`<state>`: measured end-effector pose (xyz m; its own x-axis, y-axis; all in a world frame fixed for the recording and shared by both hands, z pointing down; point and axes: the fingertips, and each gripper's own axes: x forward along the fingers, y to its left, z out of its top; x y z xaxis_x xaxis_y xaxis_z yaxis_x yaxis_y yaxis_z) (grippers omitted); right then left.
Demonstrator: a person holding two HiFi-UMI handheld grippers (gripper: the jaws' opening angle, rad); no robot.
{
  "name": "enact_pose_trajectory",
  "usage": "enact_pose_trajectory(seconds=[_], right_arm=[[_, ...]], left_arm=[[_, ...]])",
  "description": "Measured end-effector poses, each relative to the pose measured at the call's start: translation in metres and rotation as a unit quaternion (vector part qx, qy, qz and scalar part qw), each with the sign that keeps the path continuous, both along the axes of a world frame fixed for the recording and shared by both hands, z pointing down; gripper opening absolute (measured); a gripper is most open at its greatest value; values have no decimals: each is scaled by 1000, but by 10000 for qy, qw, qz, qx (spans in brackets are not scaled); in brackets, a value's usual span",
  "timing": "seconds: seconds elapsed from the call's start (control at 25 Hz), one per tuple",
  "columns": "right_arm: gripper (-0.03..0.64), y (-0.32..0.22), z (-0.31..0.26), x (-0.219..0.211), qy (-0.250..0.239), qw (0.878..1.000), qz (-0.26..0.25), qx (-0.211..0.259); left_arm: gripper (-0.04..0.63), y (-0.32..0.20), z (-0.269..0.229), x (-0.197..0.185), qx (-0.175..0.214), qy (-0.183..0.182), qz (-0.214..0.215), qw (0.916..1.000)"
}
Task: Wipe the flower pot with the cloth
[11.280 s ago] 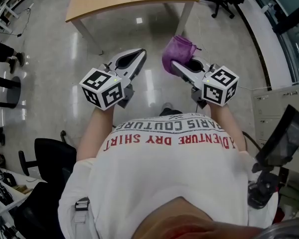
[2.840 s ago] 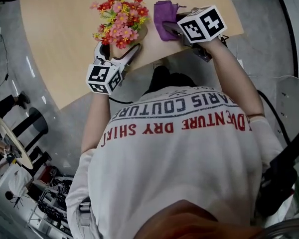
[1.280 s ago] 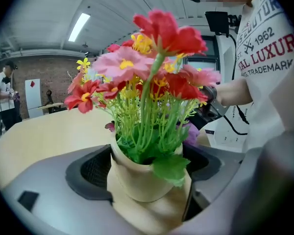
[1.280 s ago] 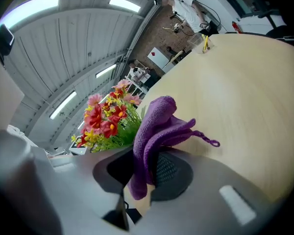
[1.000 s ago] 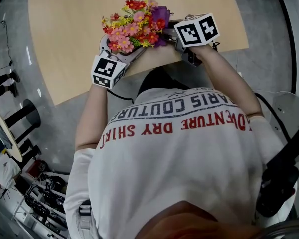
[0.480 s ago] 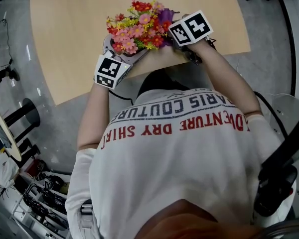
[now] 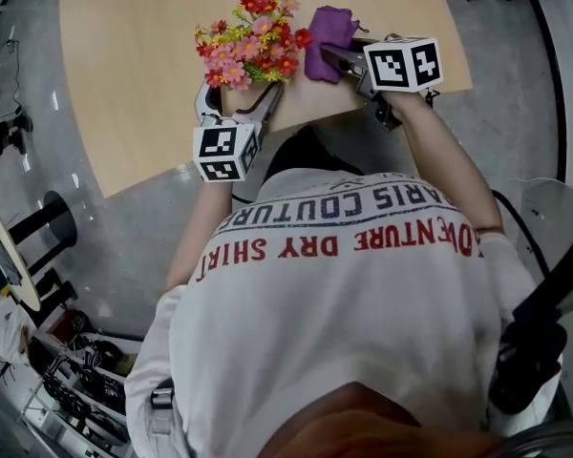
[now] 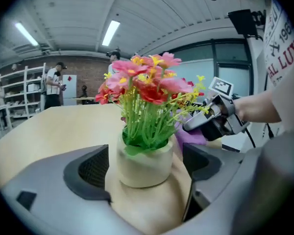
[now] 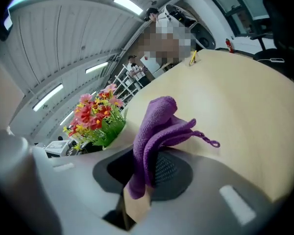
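- Currently the left tongs point(image 7: 239, 98) are held apart round the flower pot point(image 8: 144, 165), which stands on the surface point(image 7: 134, 65); this is probably to steady it.
- The cloth point(image 9: 154, 126) is clamped in the right tongs point(image 9: 144, 173) just beside the flowers point(image 7: 253, 36), apparently ready for wiping.

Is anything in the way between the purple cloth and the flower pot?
Nothing visible. Only bare table lies between the cloth in the right gripper and the flower pot. The open left gripper flanks the pot, and flowers overhang it.
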<state>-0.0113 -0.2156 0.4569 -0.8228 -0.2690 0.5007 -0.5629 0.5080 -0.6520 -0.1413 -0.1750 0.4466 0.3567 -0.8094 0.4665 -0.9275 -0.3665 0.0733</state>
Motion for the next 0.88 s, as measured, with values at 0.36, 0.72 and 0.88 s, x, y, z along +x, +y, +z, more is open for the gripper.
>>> enact_pose_trajectory(seconds=[0.36, 0.72, 0.88], right_arm=[[66, 15, -6, 23, -63, 9998, 186, 91], [66, 28, -4, 24, -97, 9998, 180, 39], [65, 32, -8, 17, -152, 9998, 108, 36]], left_arm=[[463, -8, 19, -5, -37, -422, -1834, 9821], [423, -19, 27, -6, -237, -435, -2168, 9750], [420, -15, 24, -7, -274, -452, -1790, 9824]])
